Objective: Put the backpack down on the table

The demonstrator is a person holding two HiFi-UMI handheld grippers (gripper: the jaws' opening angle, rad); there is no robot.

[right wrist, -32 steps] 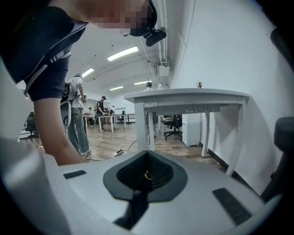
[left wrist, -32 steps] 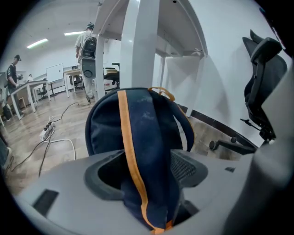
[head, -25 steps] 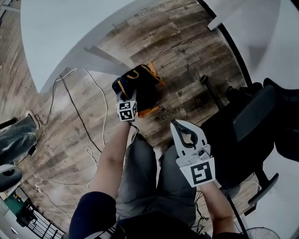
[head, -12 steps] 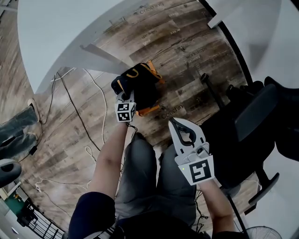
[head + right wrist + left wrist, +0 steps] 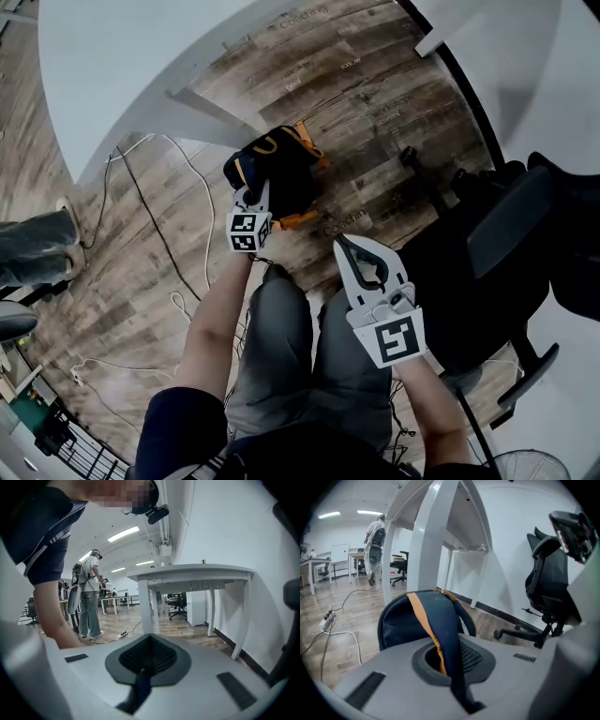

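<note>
Left gripper view | backpack strap (image 5: 440,620) clamped between left gripper (image 5: 449,674) fingers (image 5: 384,672)

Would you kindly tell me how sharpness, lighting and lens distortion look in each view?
Head view: evenly lit; the fisheye curves the white table edge, and a bystander's legs at the left are smeared. Left gripper view: dark vignetted corners; the backpack strap nearest the lens is soft. Right gripper view: same vignette, bright ceiling lights, a mosaic patch at the top.
</note>
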